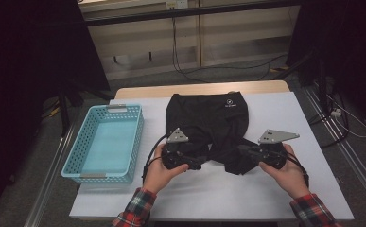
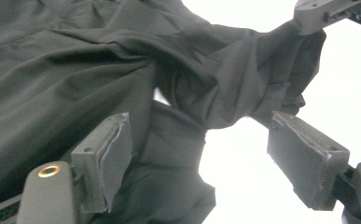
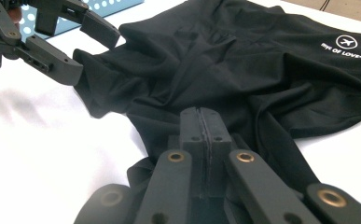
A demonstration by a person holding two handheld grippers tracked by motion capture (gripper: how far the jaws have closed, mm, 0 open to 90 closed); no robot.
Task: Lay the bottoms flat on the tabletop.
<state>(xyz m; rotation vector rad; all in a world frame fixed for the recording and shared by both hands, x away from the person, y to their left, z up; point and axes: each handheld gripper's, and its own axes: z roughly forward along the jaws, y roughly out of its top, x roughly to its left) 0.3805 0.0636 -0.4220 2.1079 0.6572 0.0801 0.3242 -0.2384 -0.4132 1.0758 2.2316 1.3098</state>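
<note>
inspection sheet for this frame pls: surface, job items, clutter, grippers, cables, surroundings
Surface: white table, bare around the work.
Job's things: black garment lying rumpled, white logo near its far edge.
Clutter: light blue basket at the table's left edge, nothing in it.
Grippers: left gripper open, cloth between its jaws, pads not pressing; right gripper shut on a garment fold.
Cables: black cable loops from the left gripper; more on the floor beyond.
Surroundings: dim room, pale wall panels behind.
</note>
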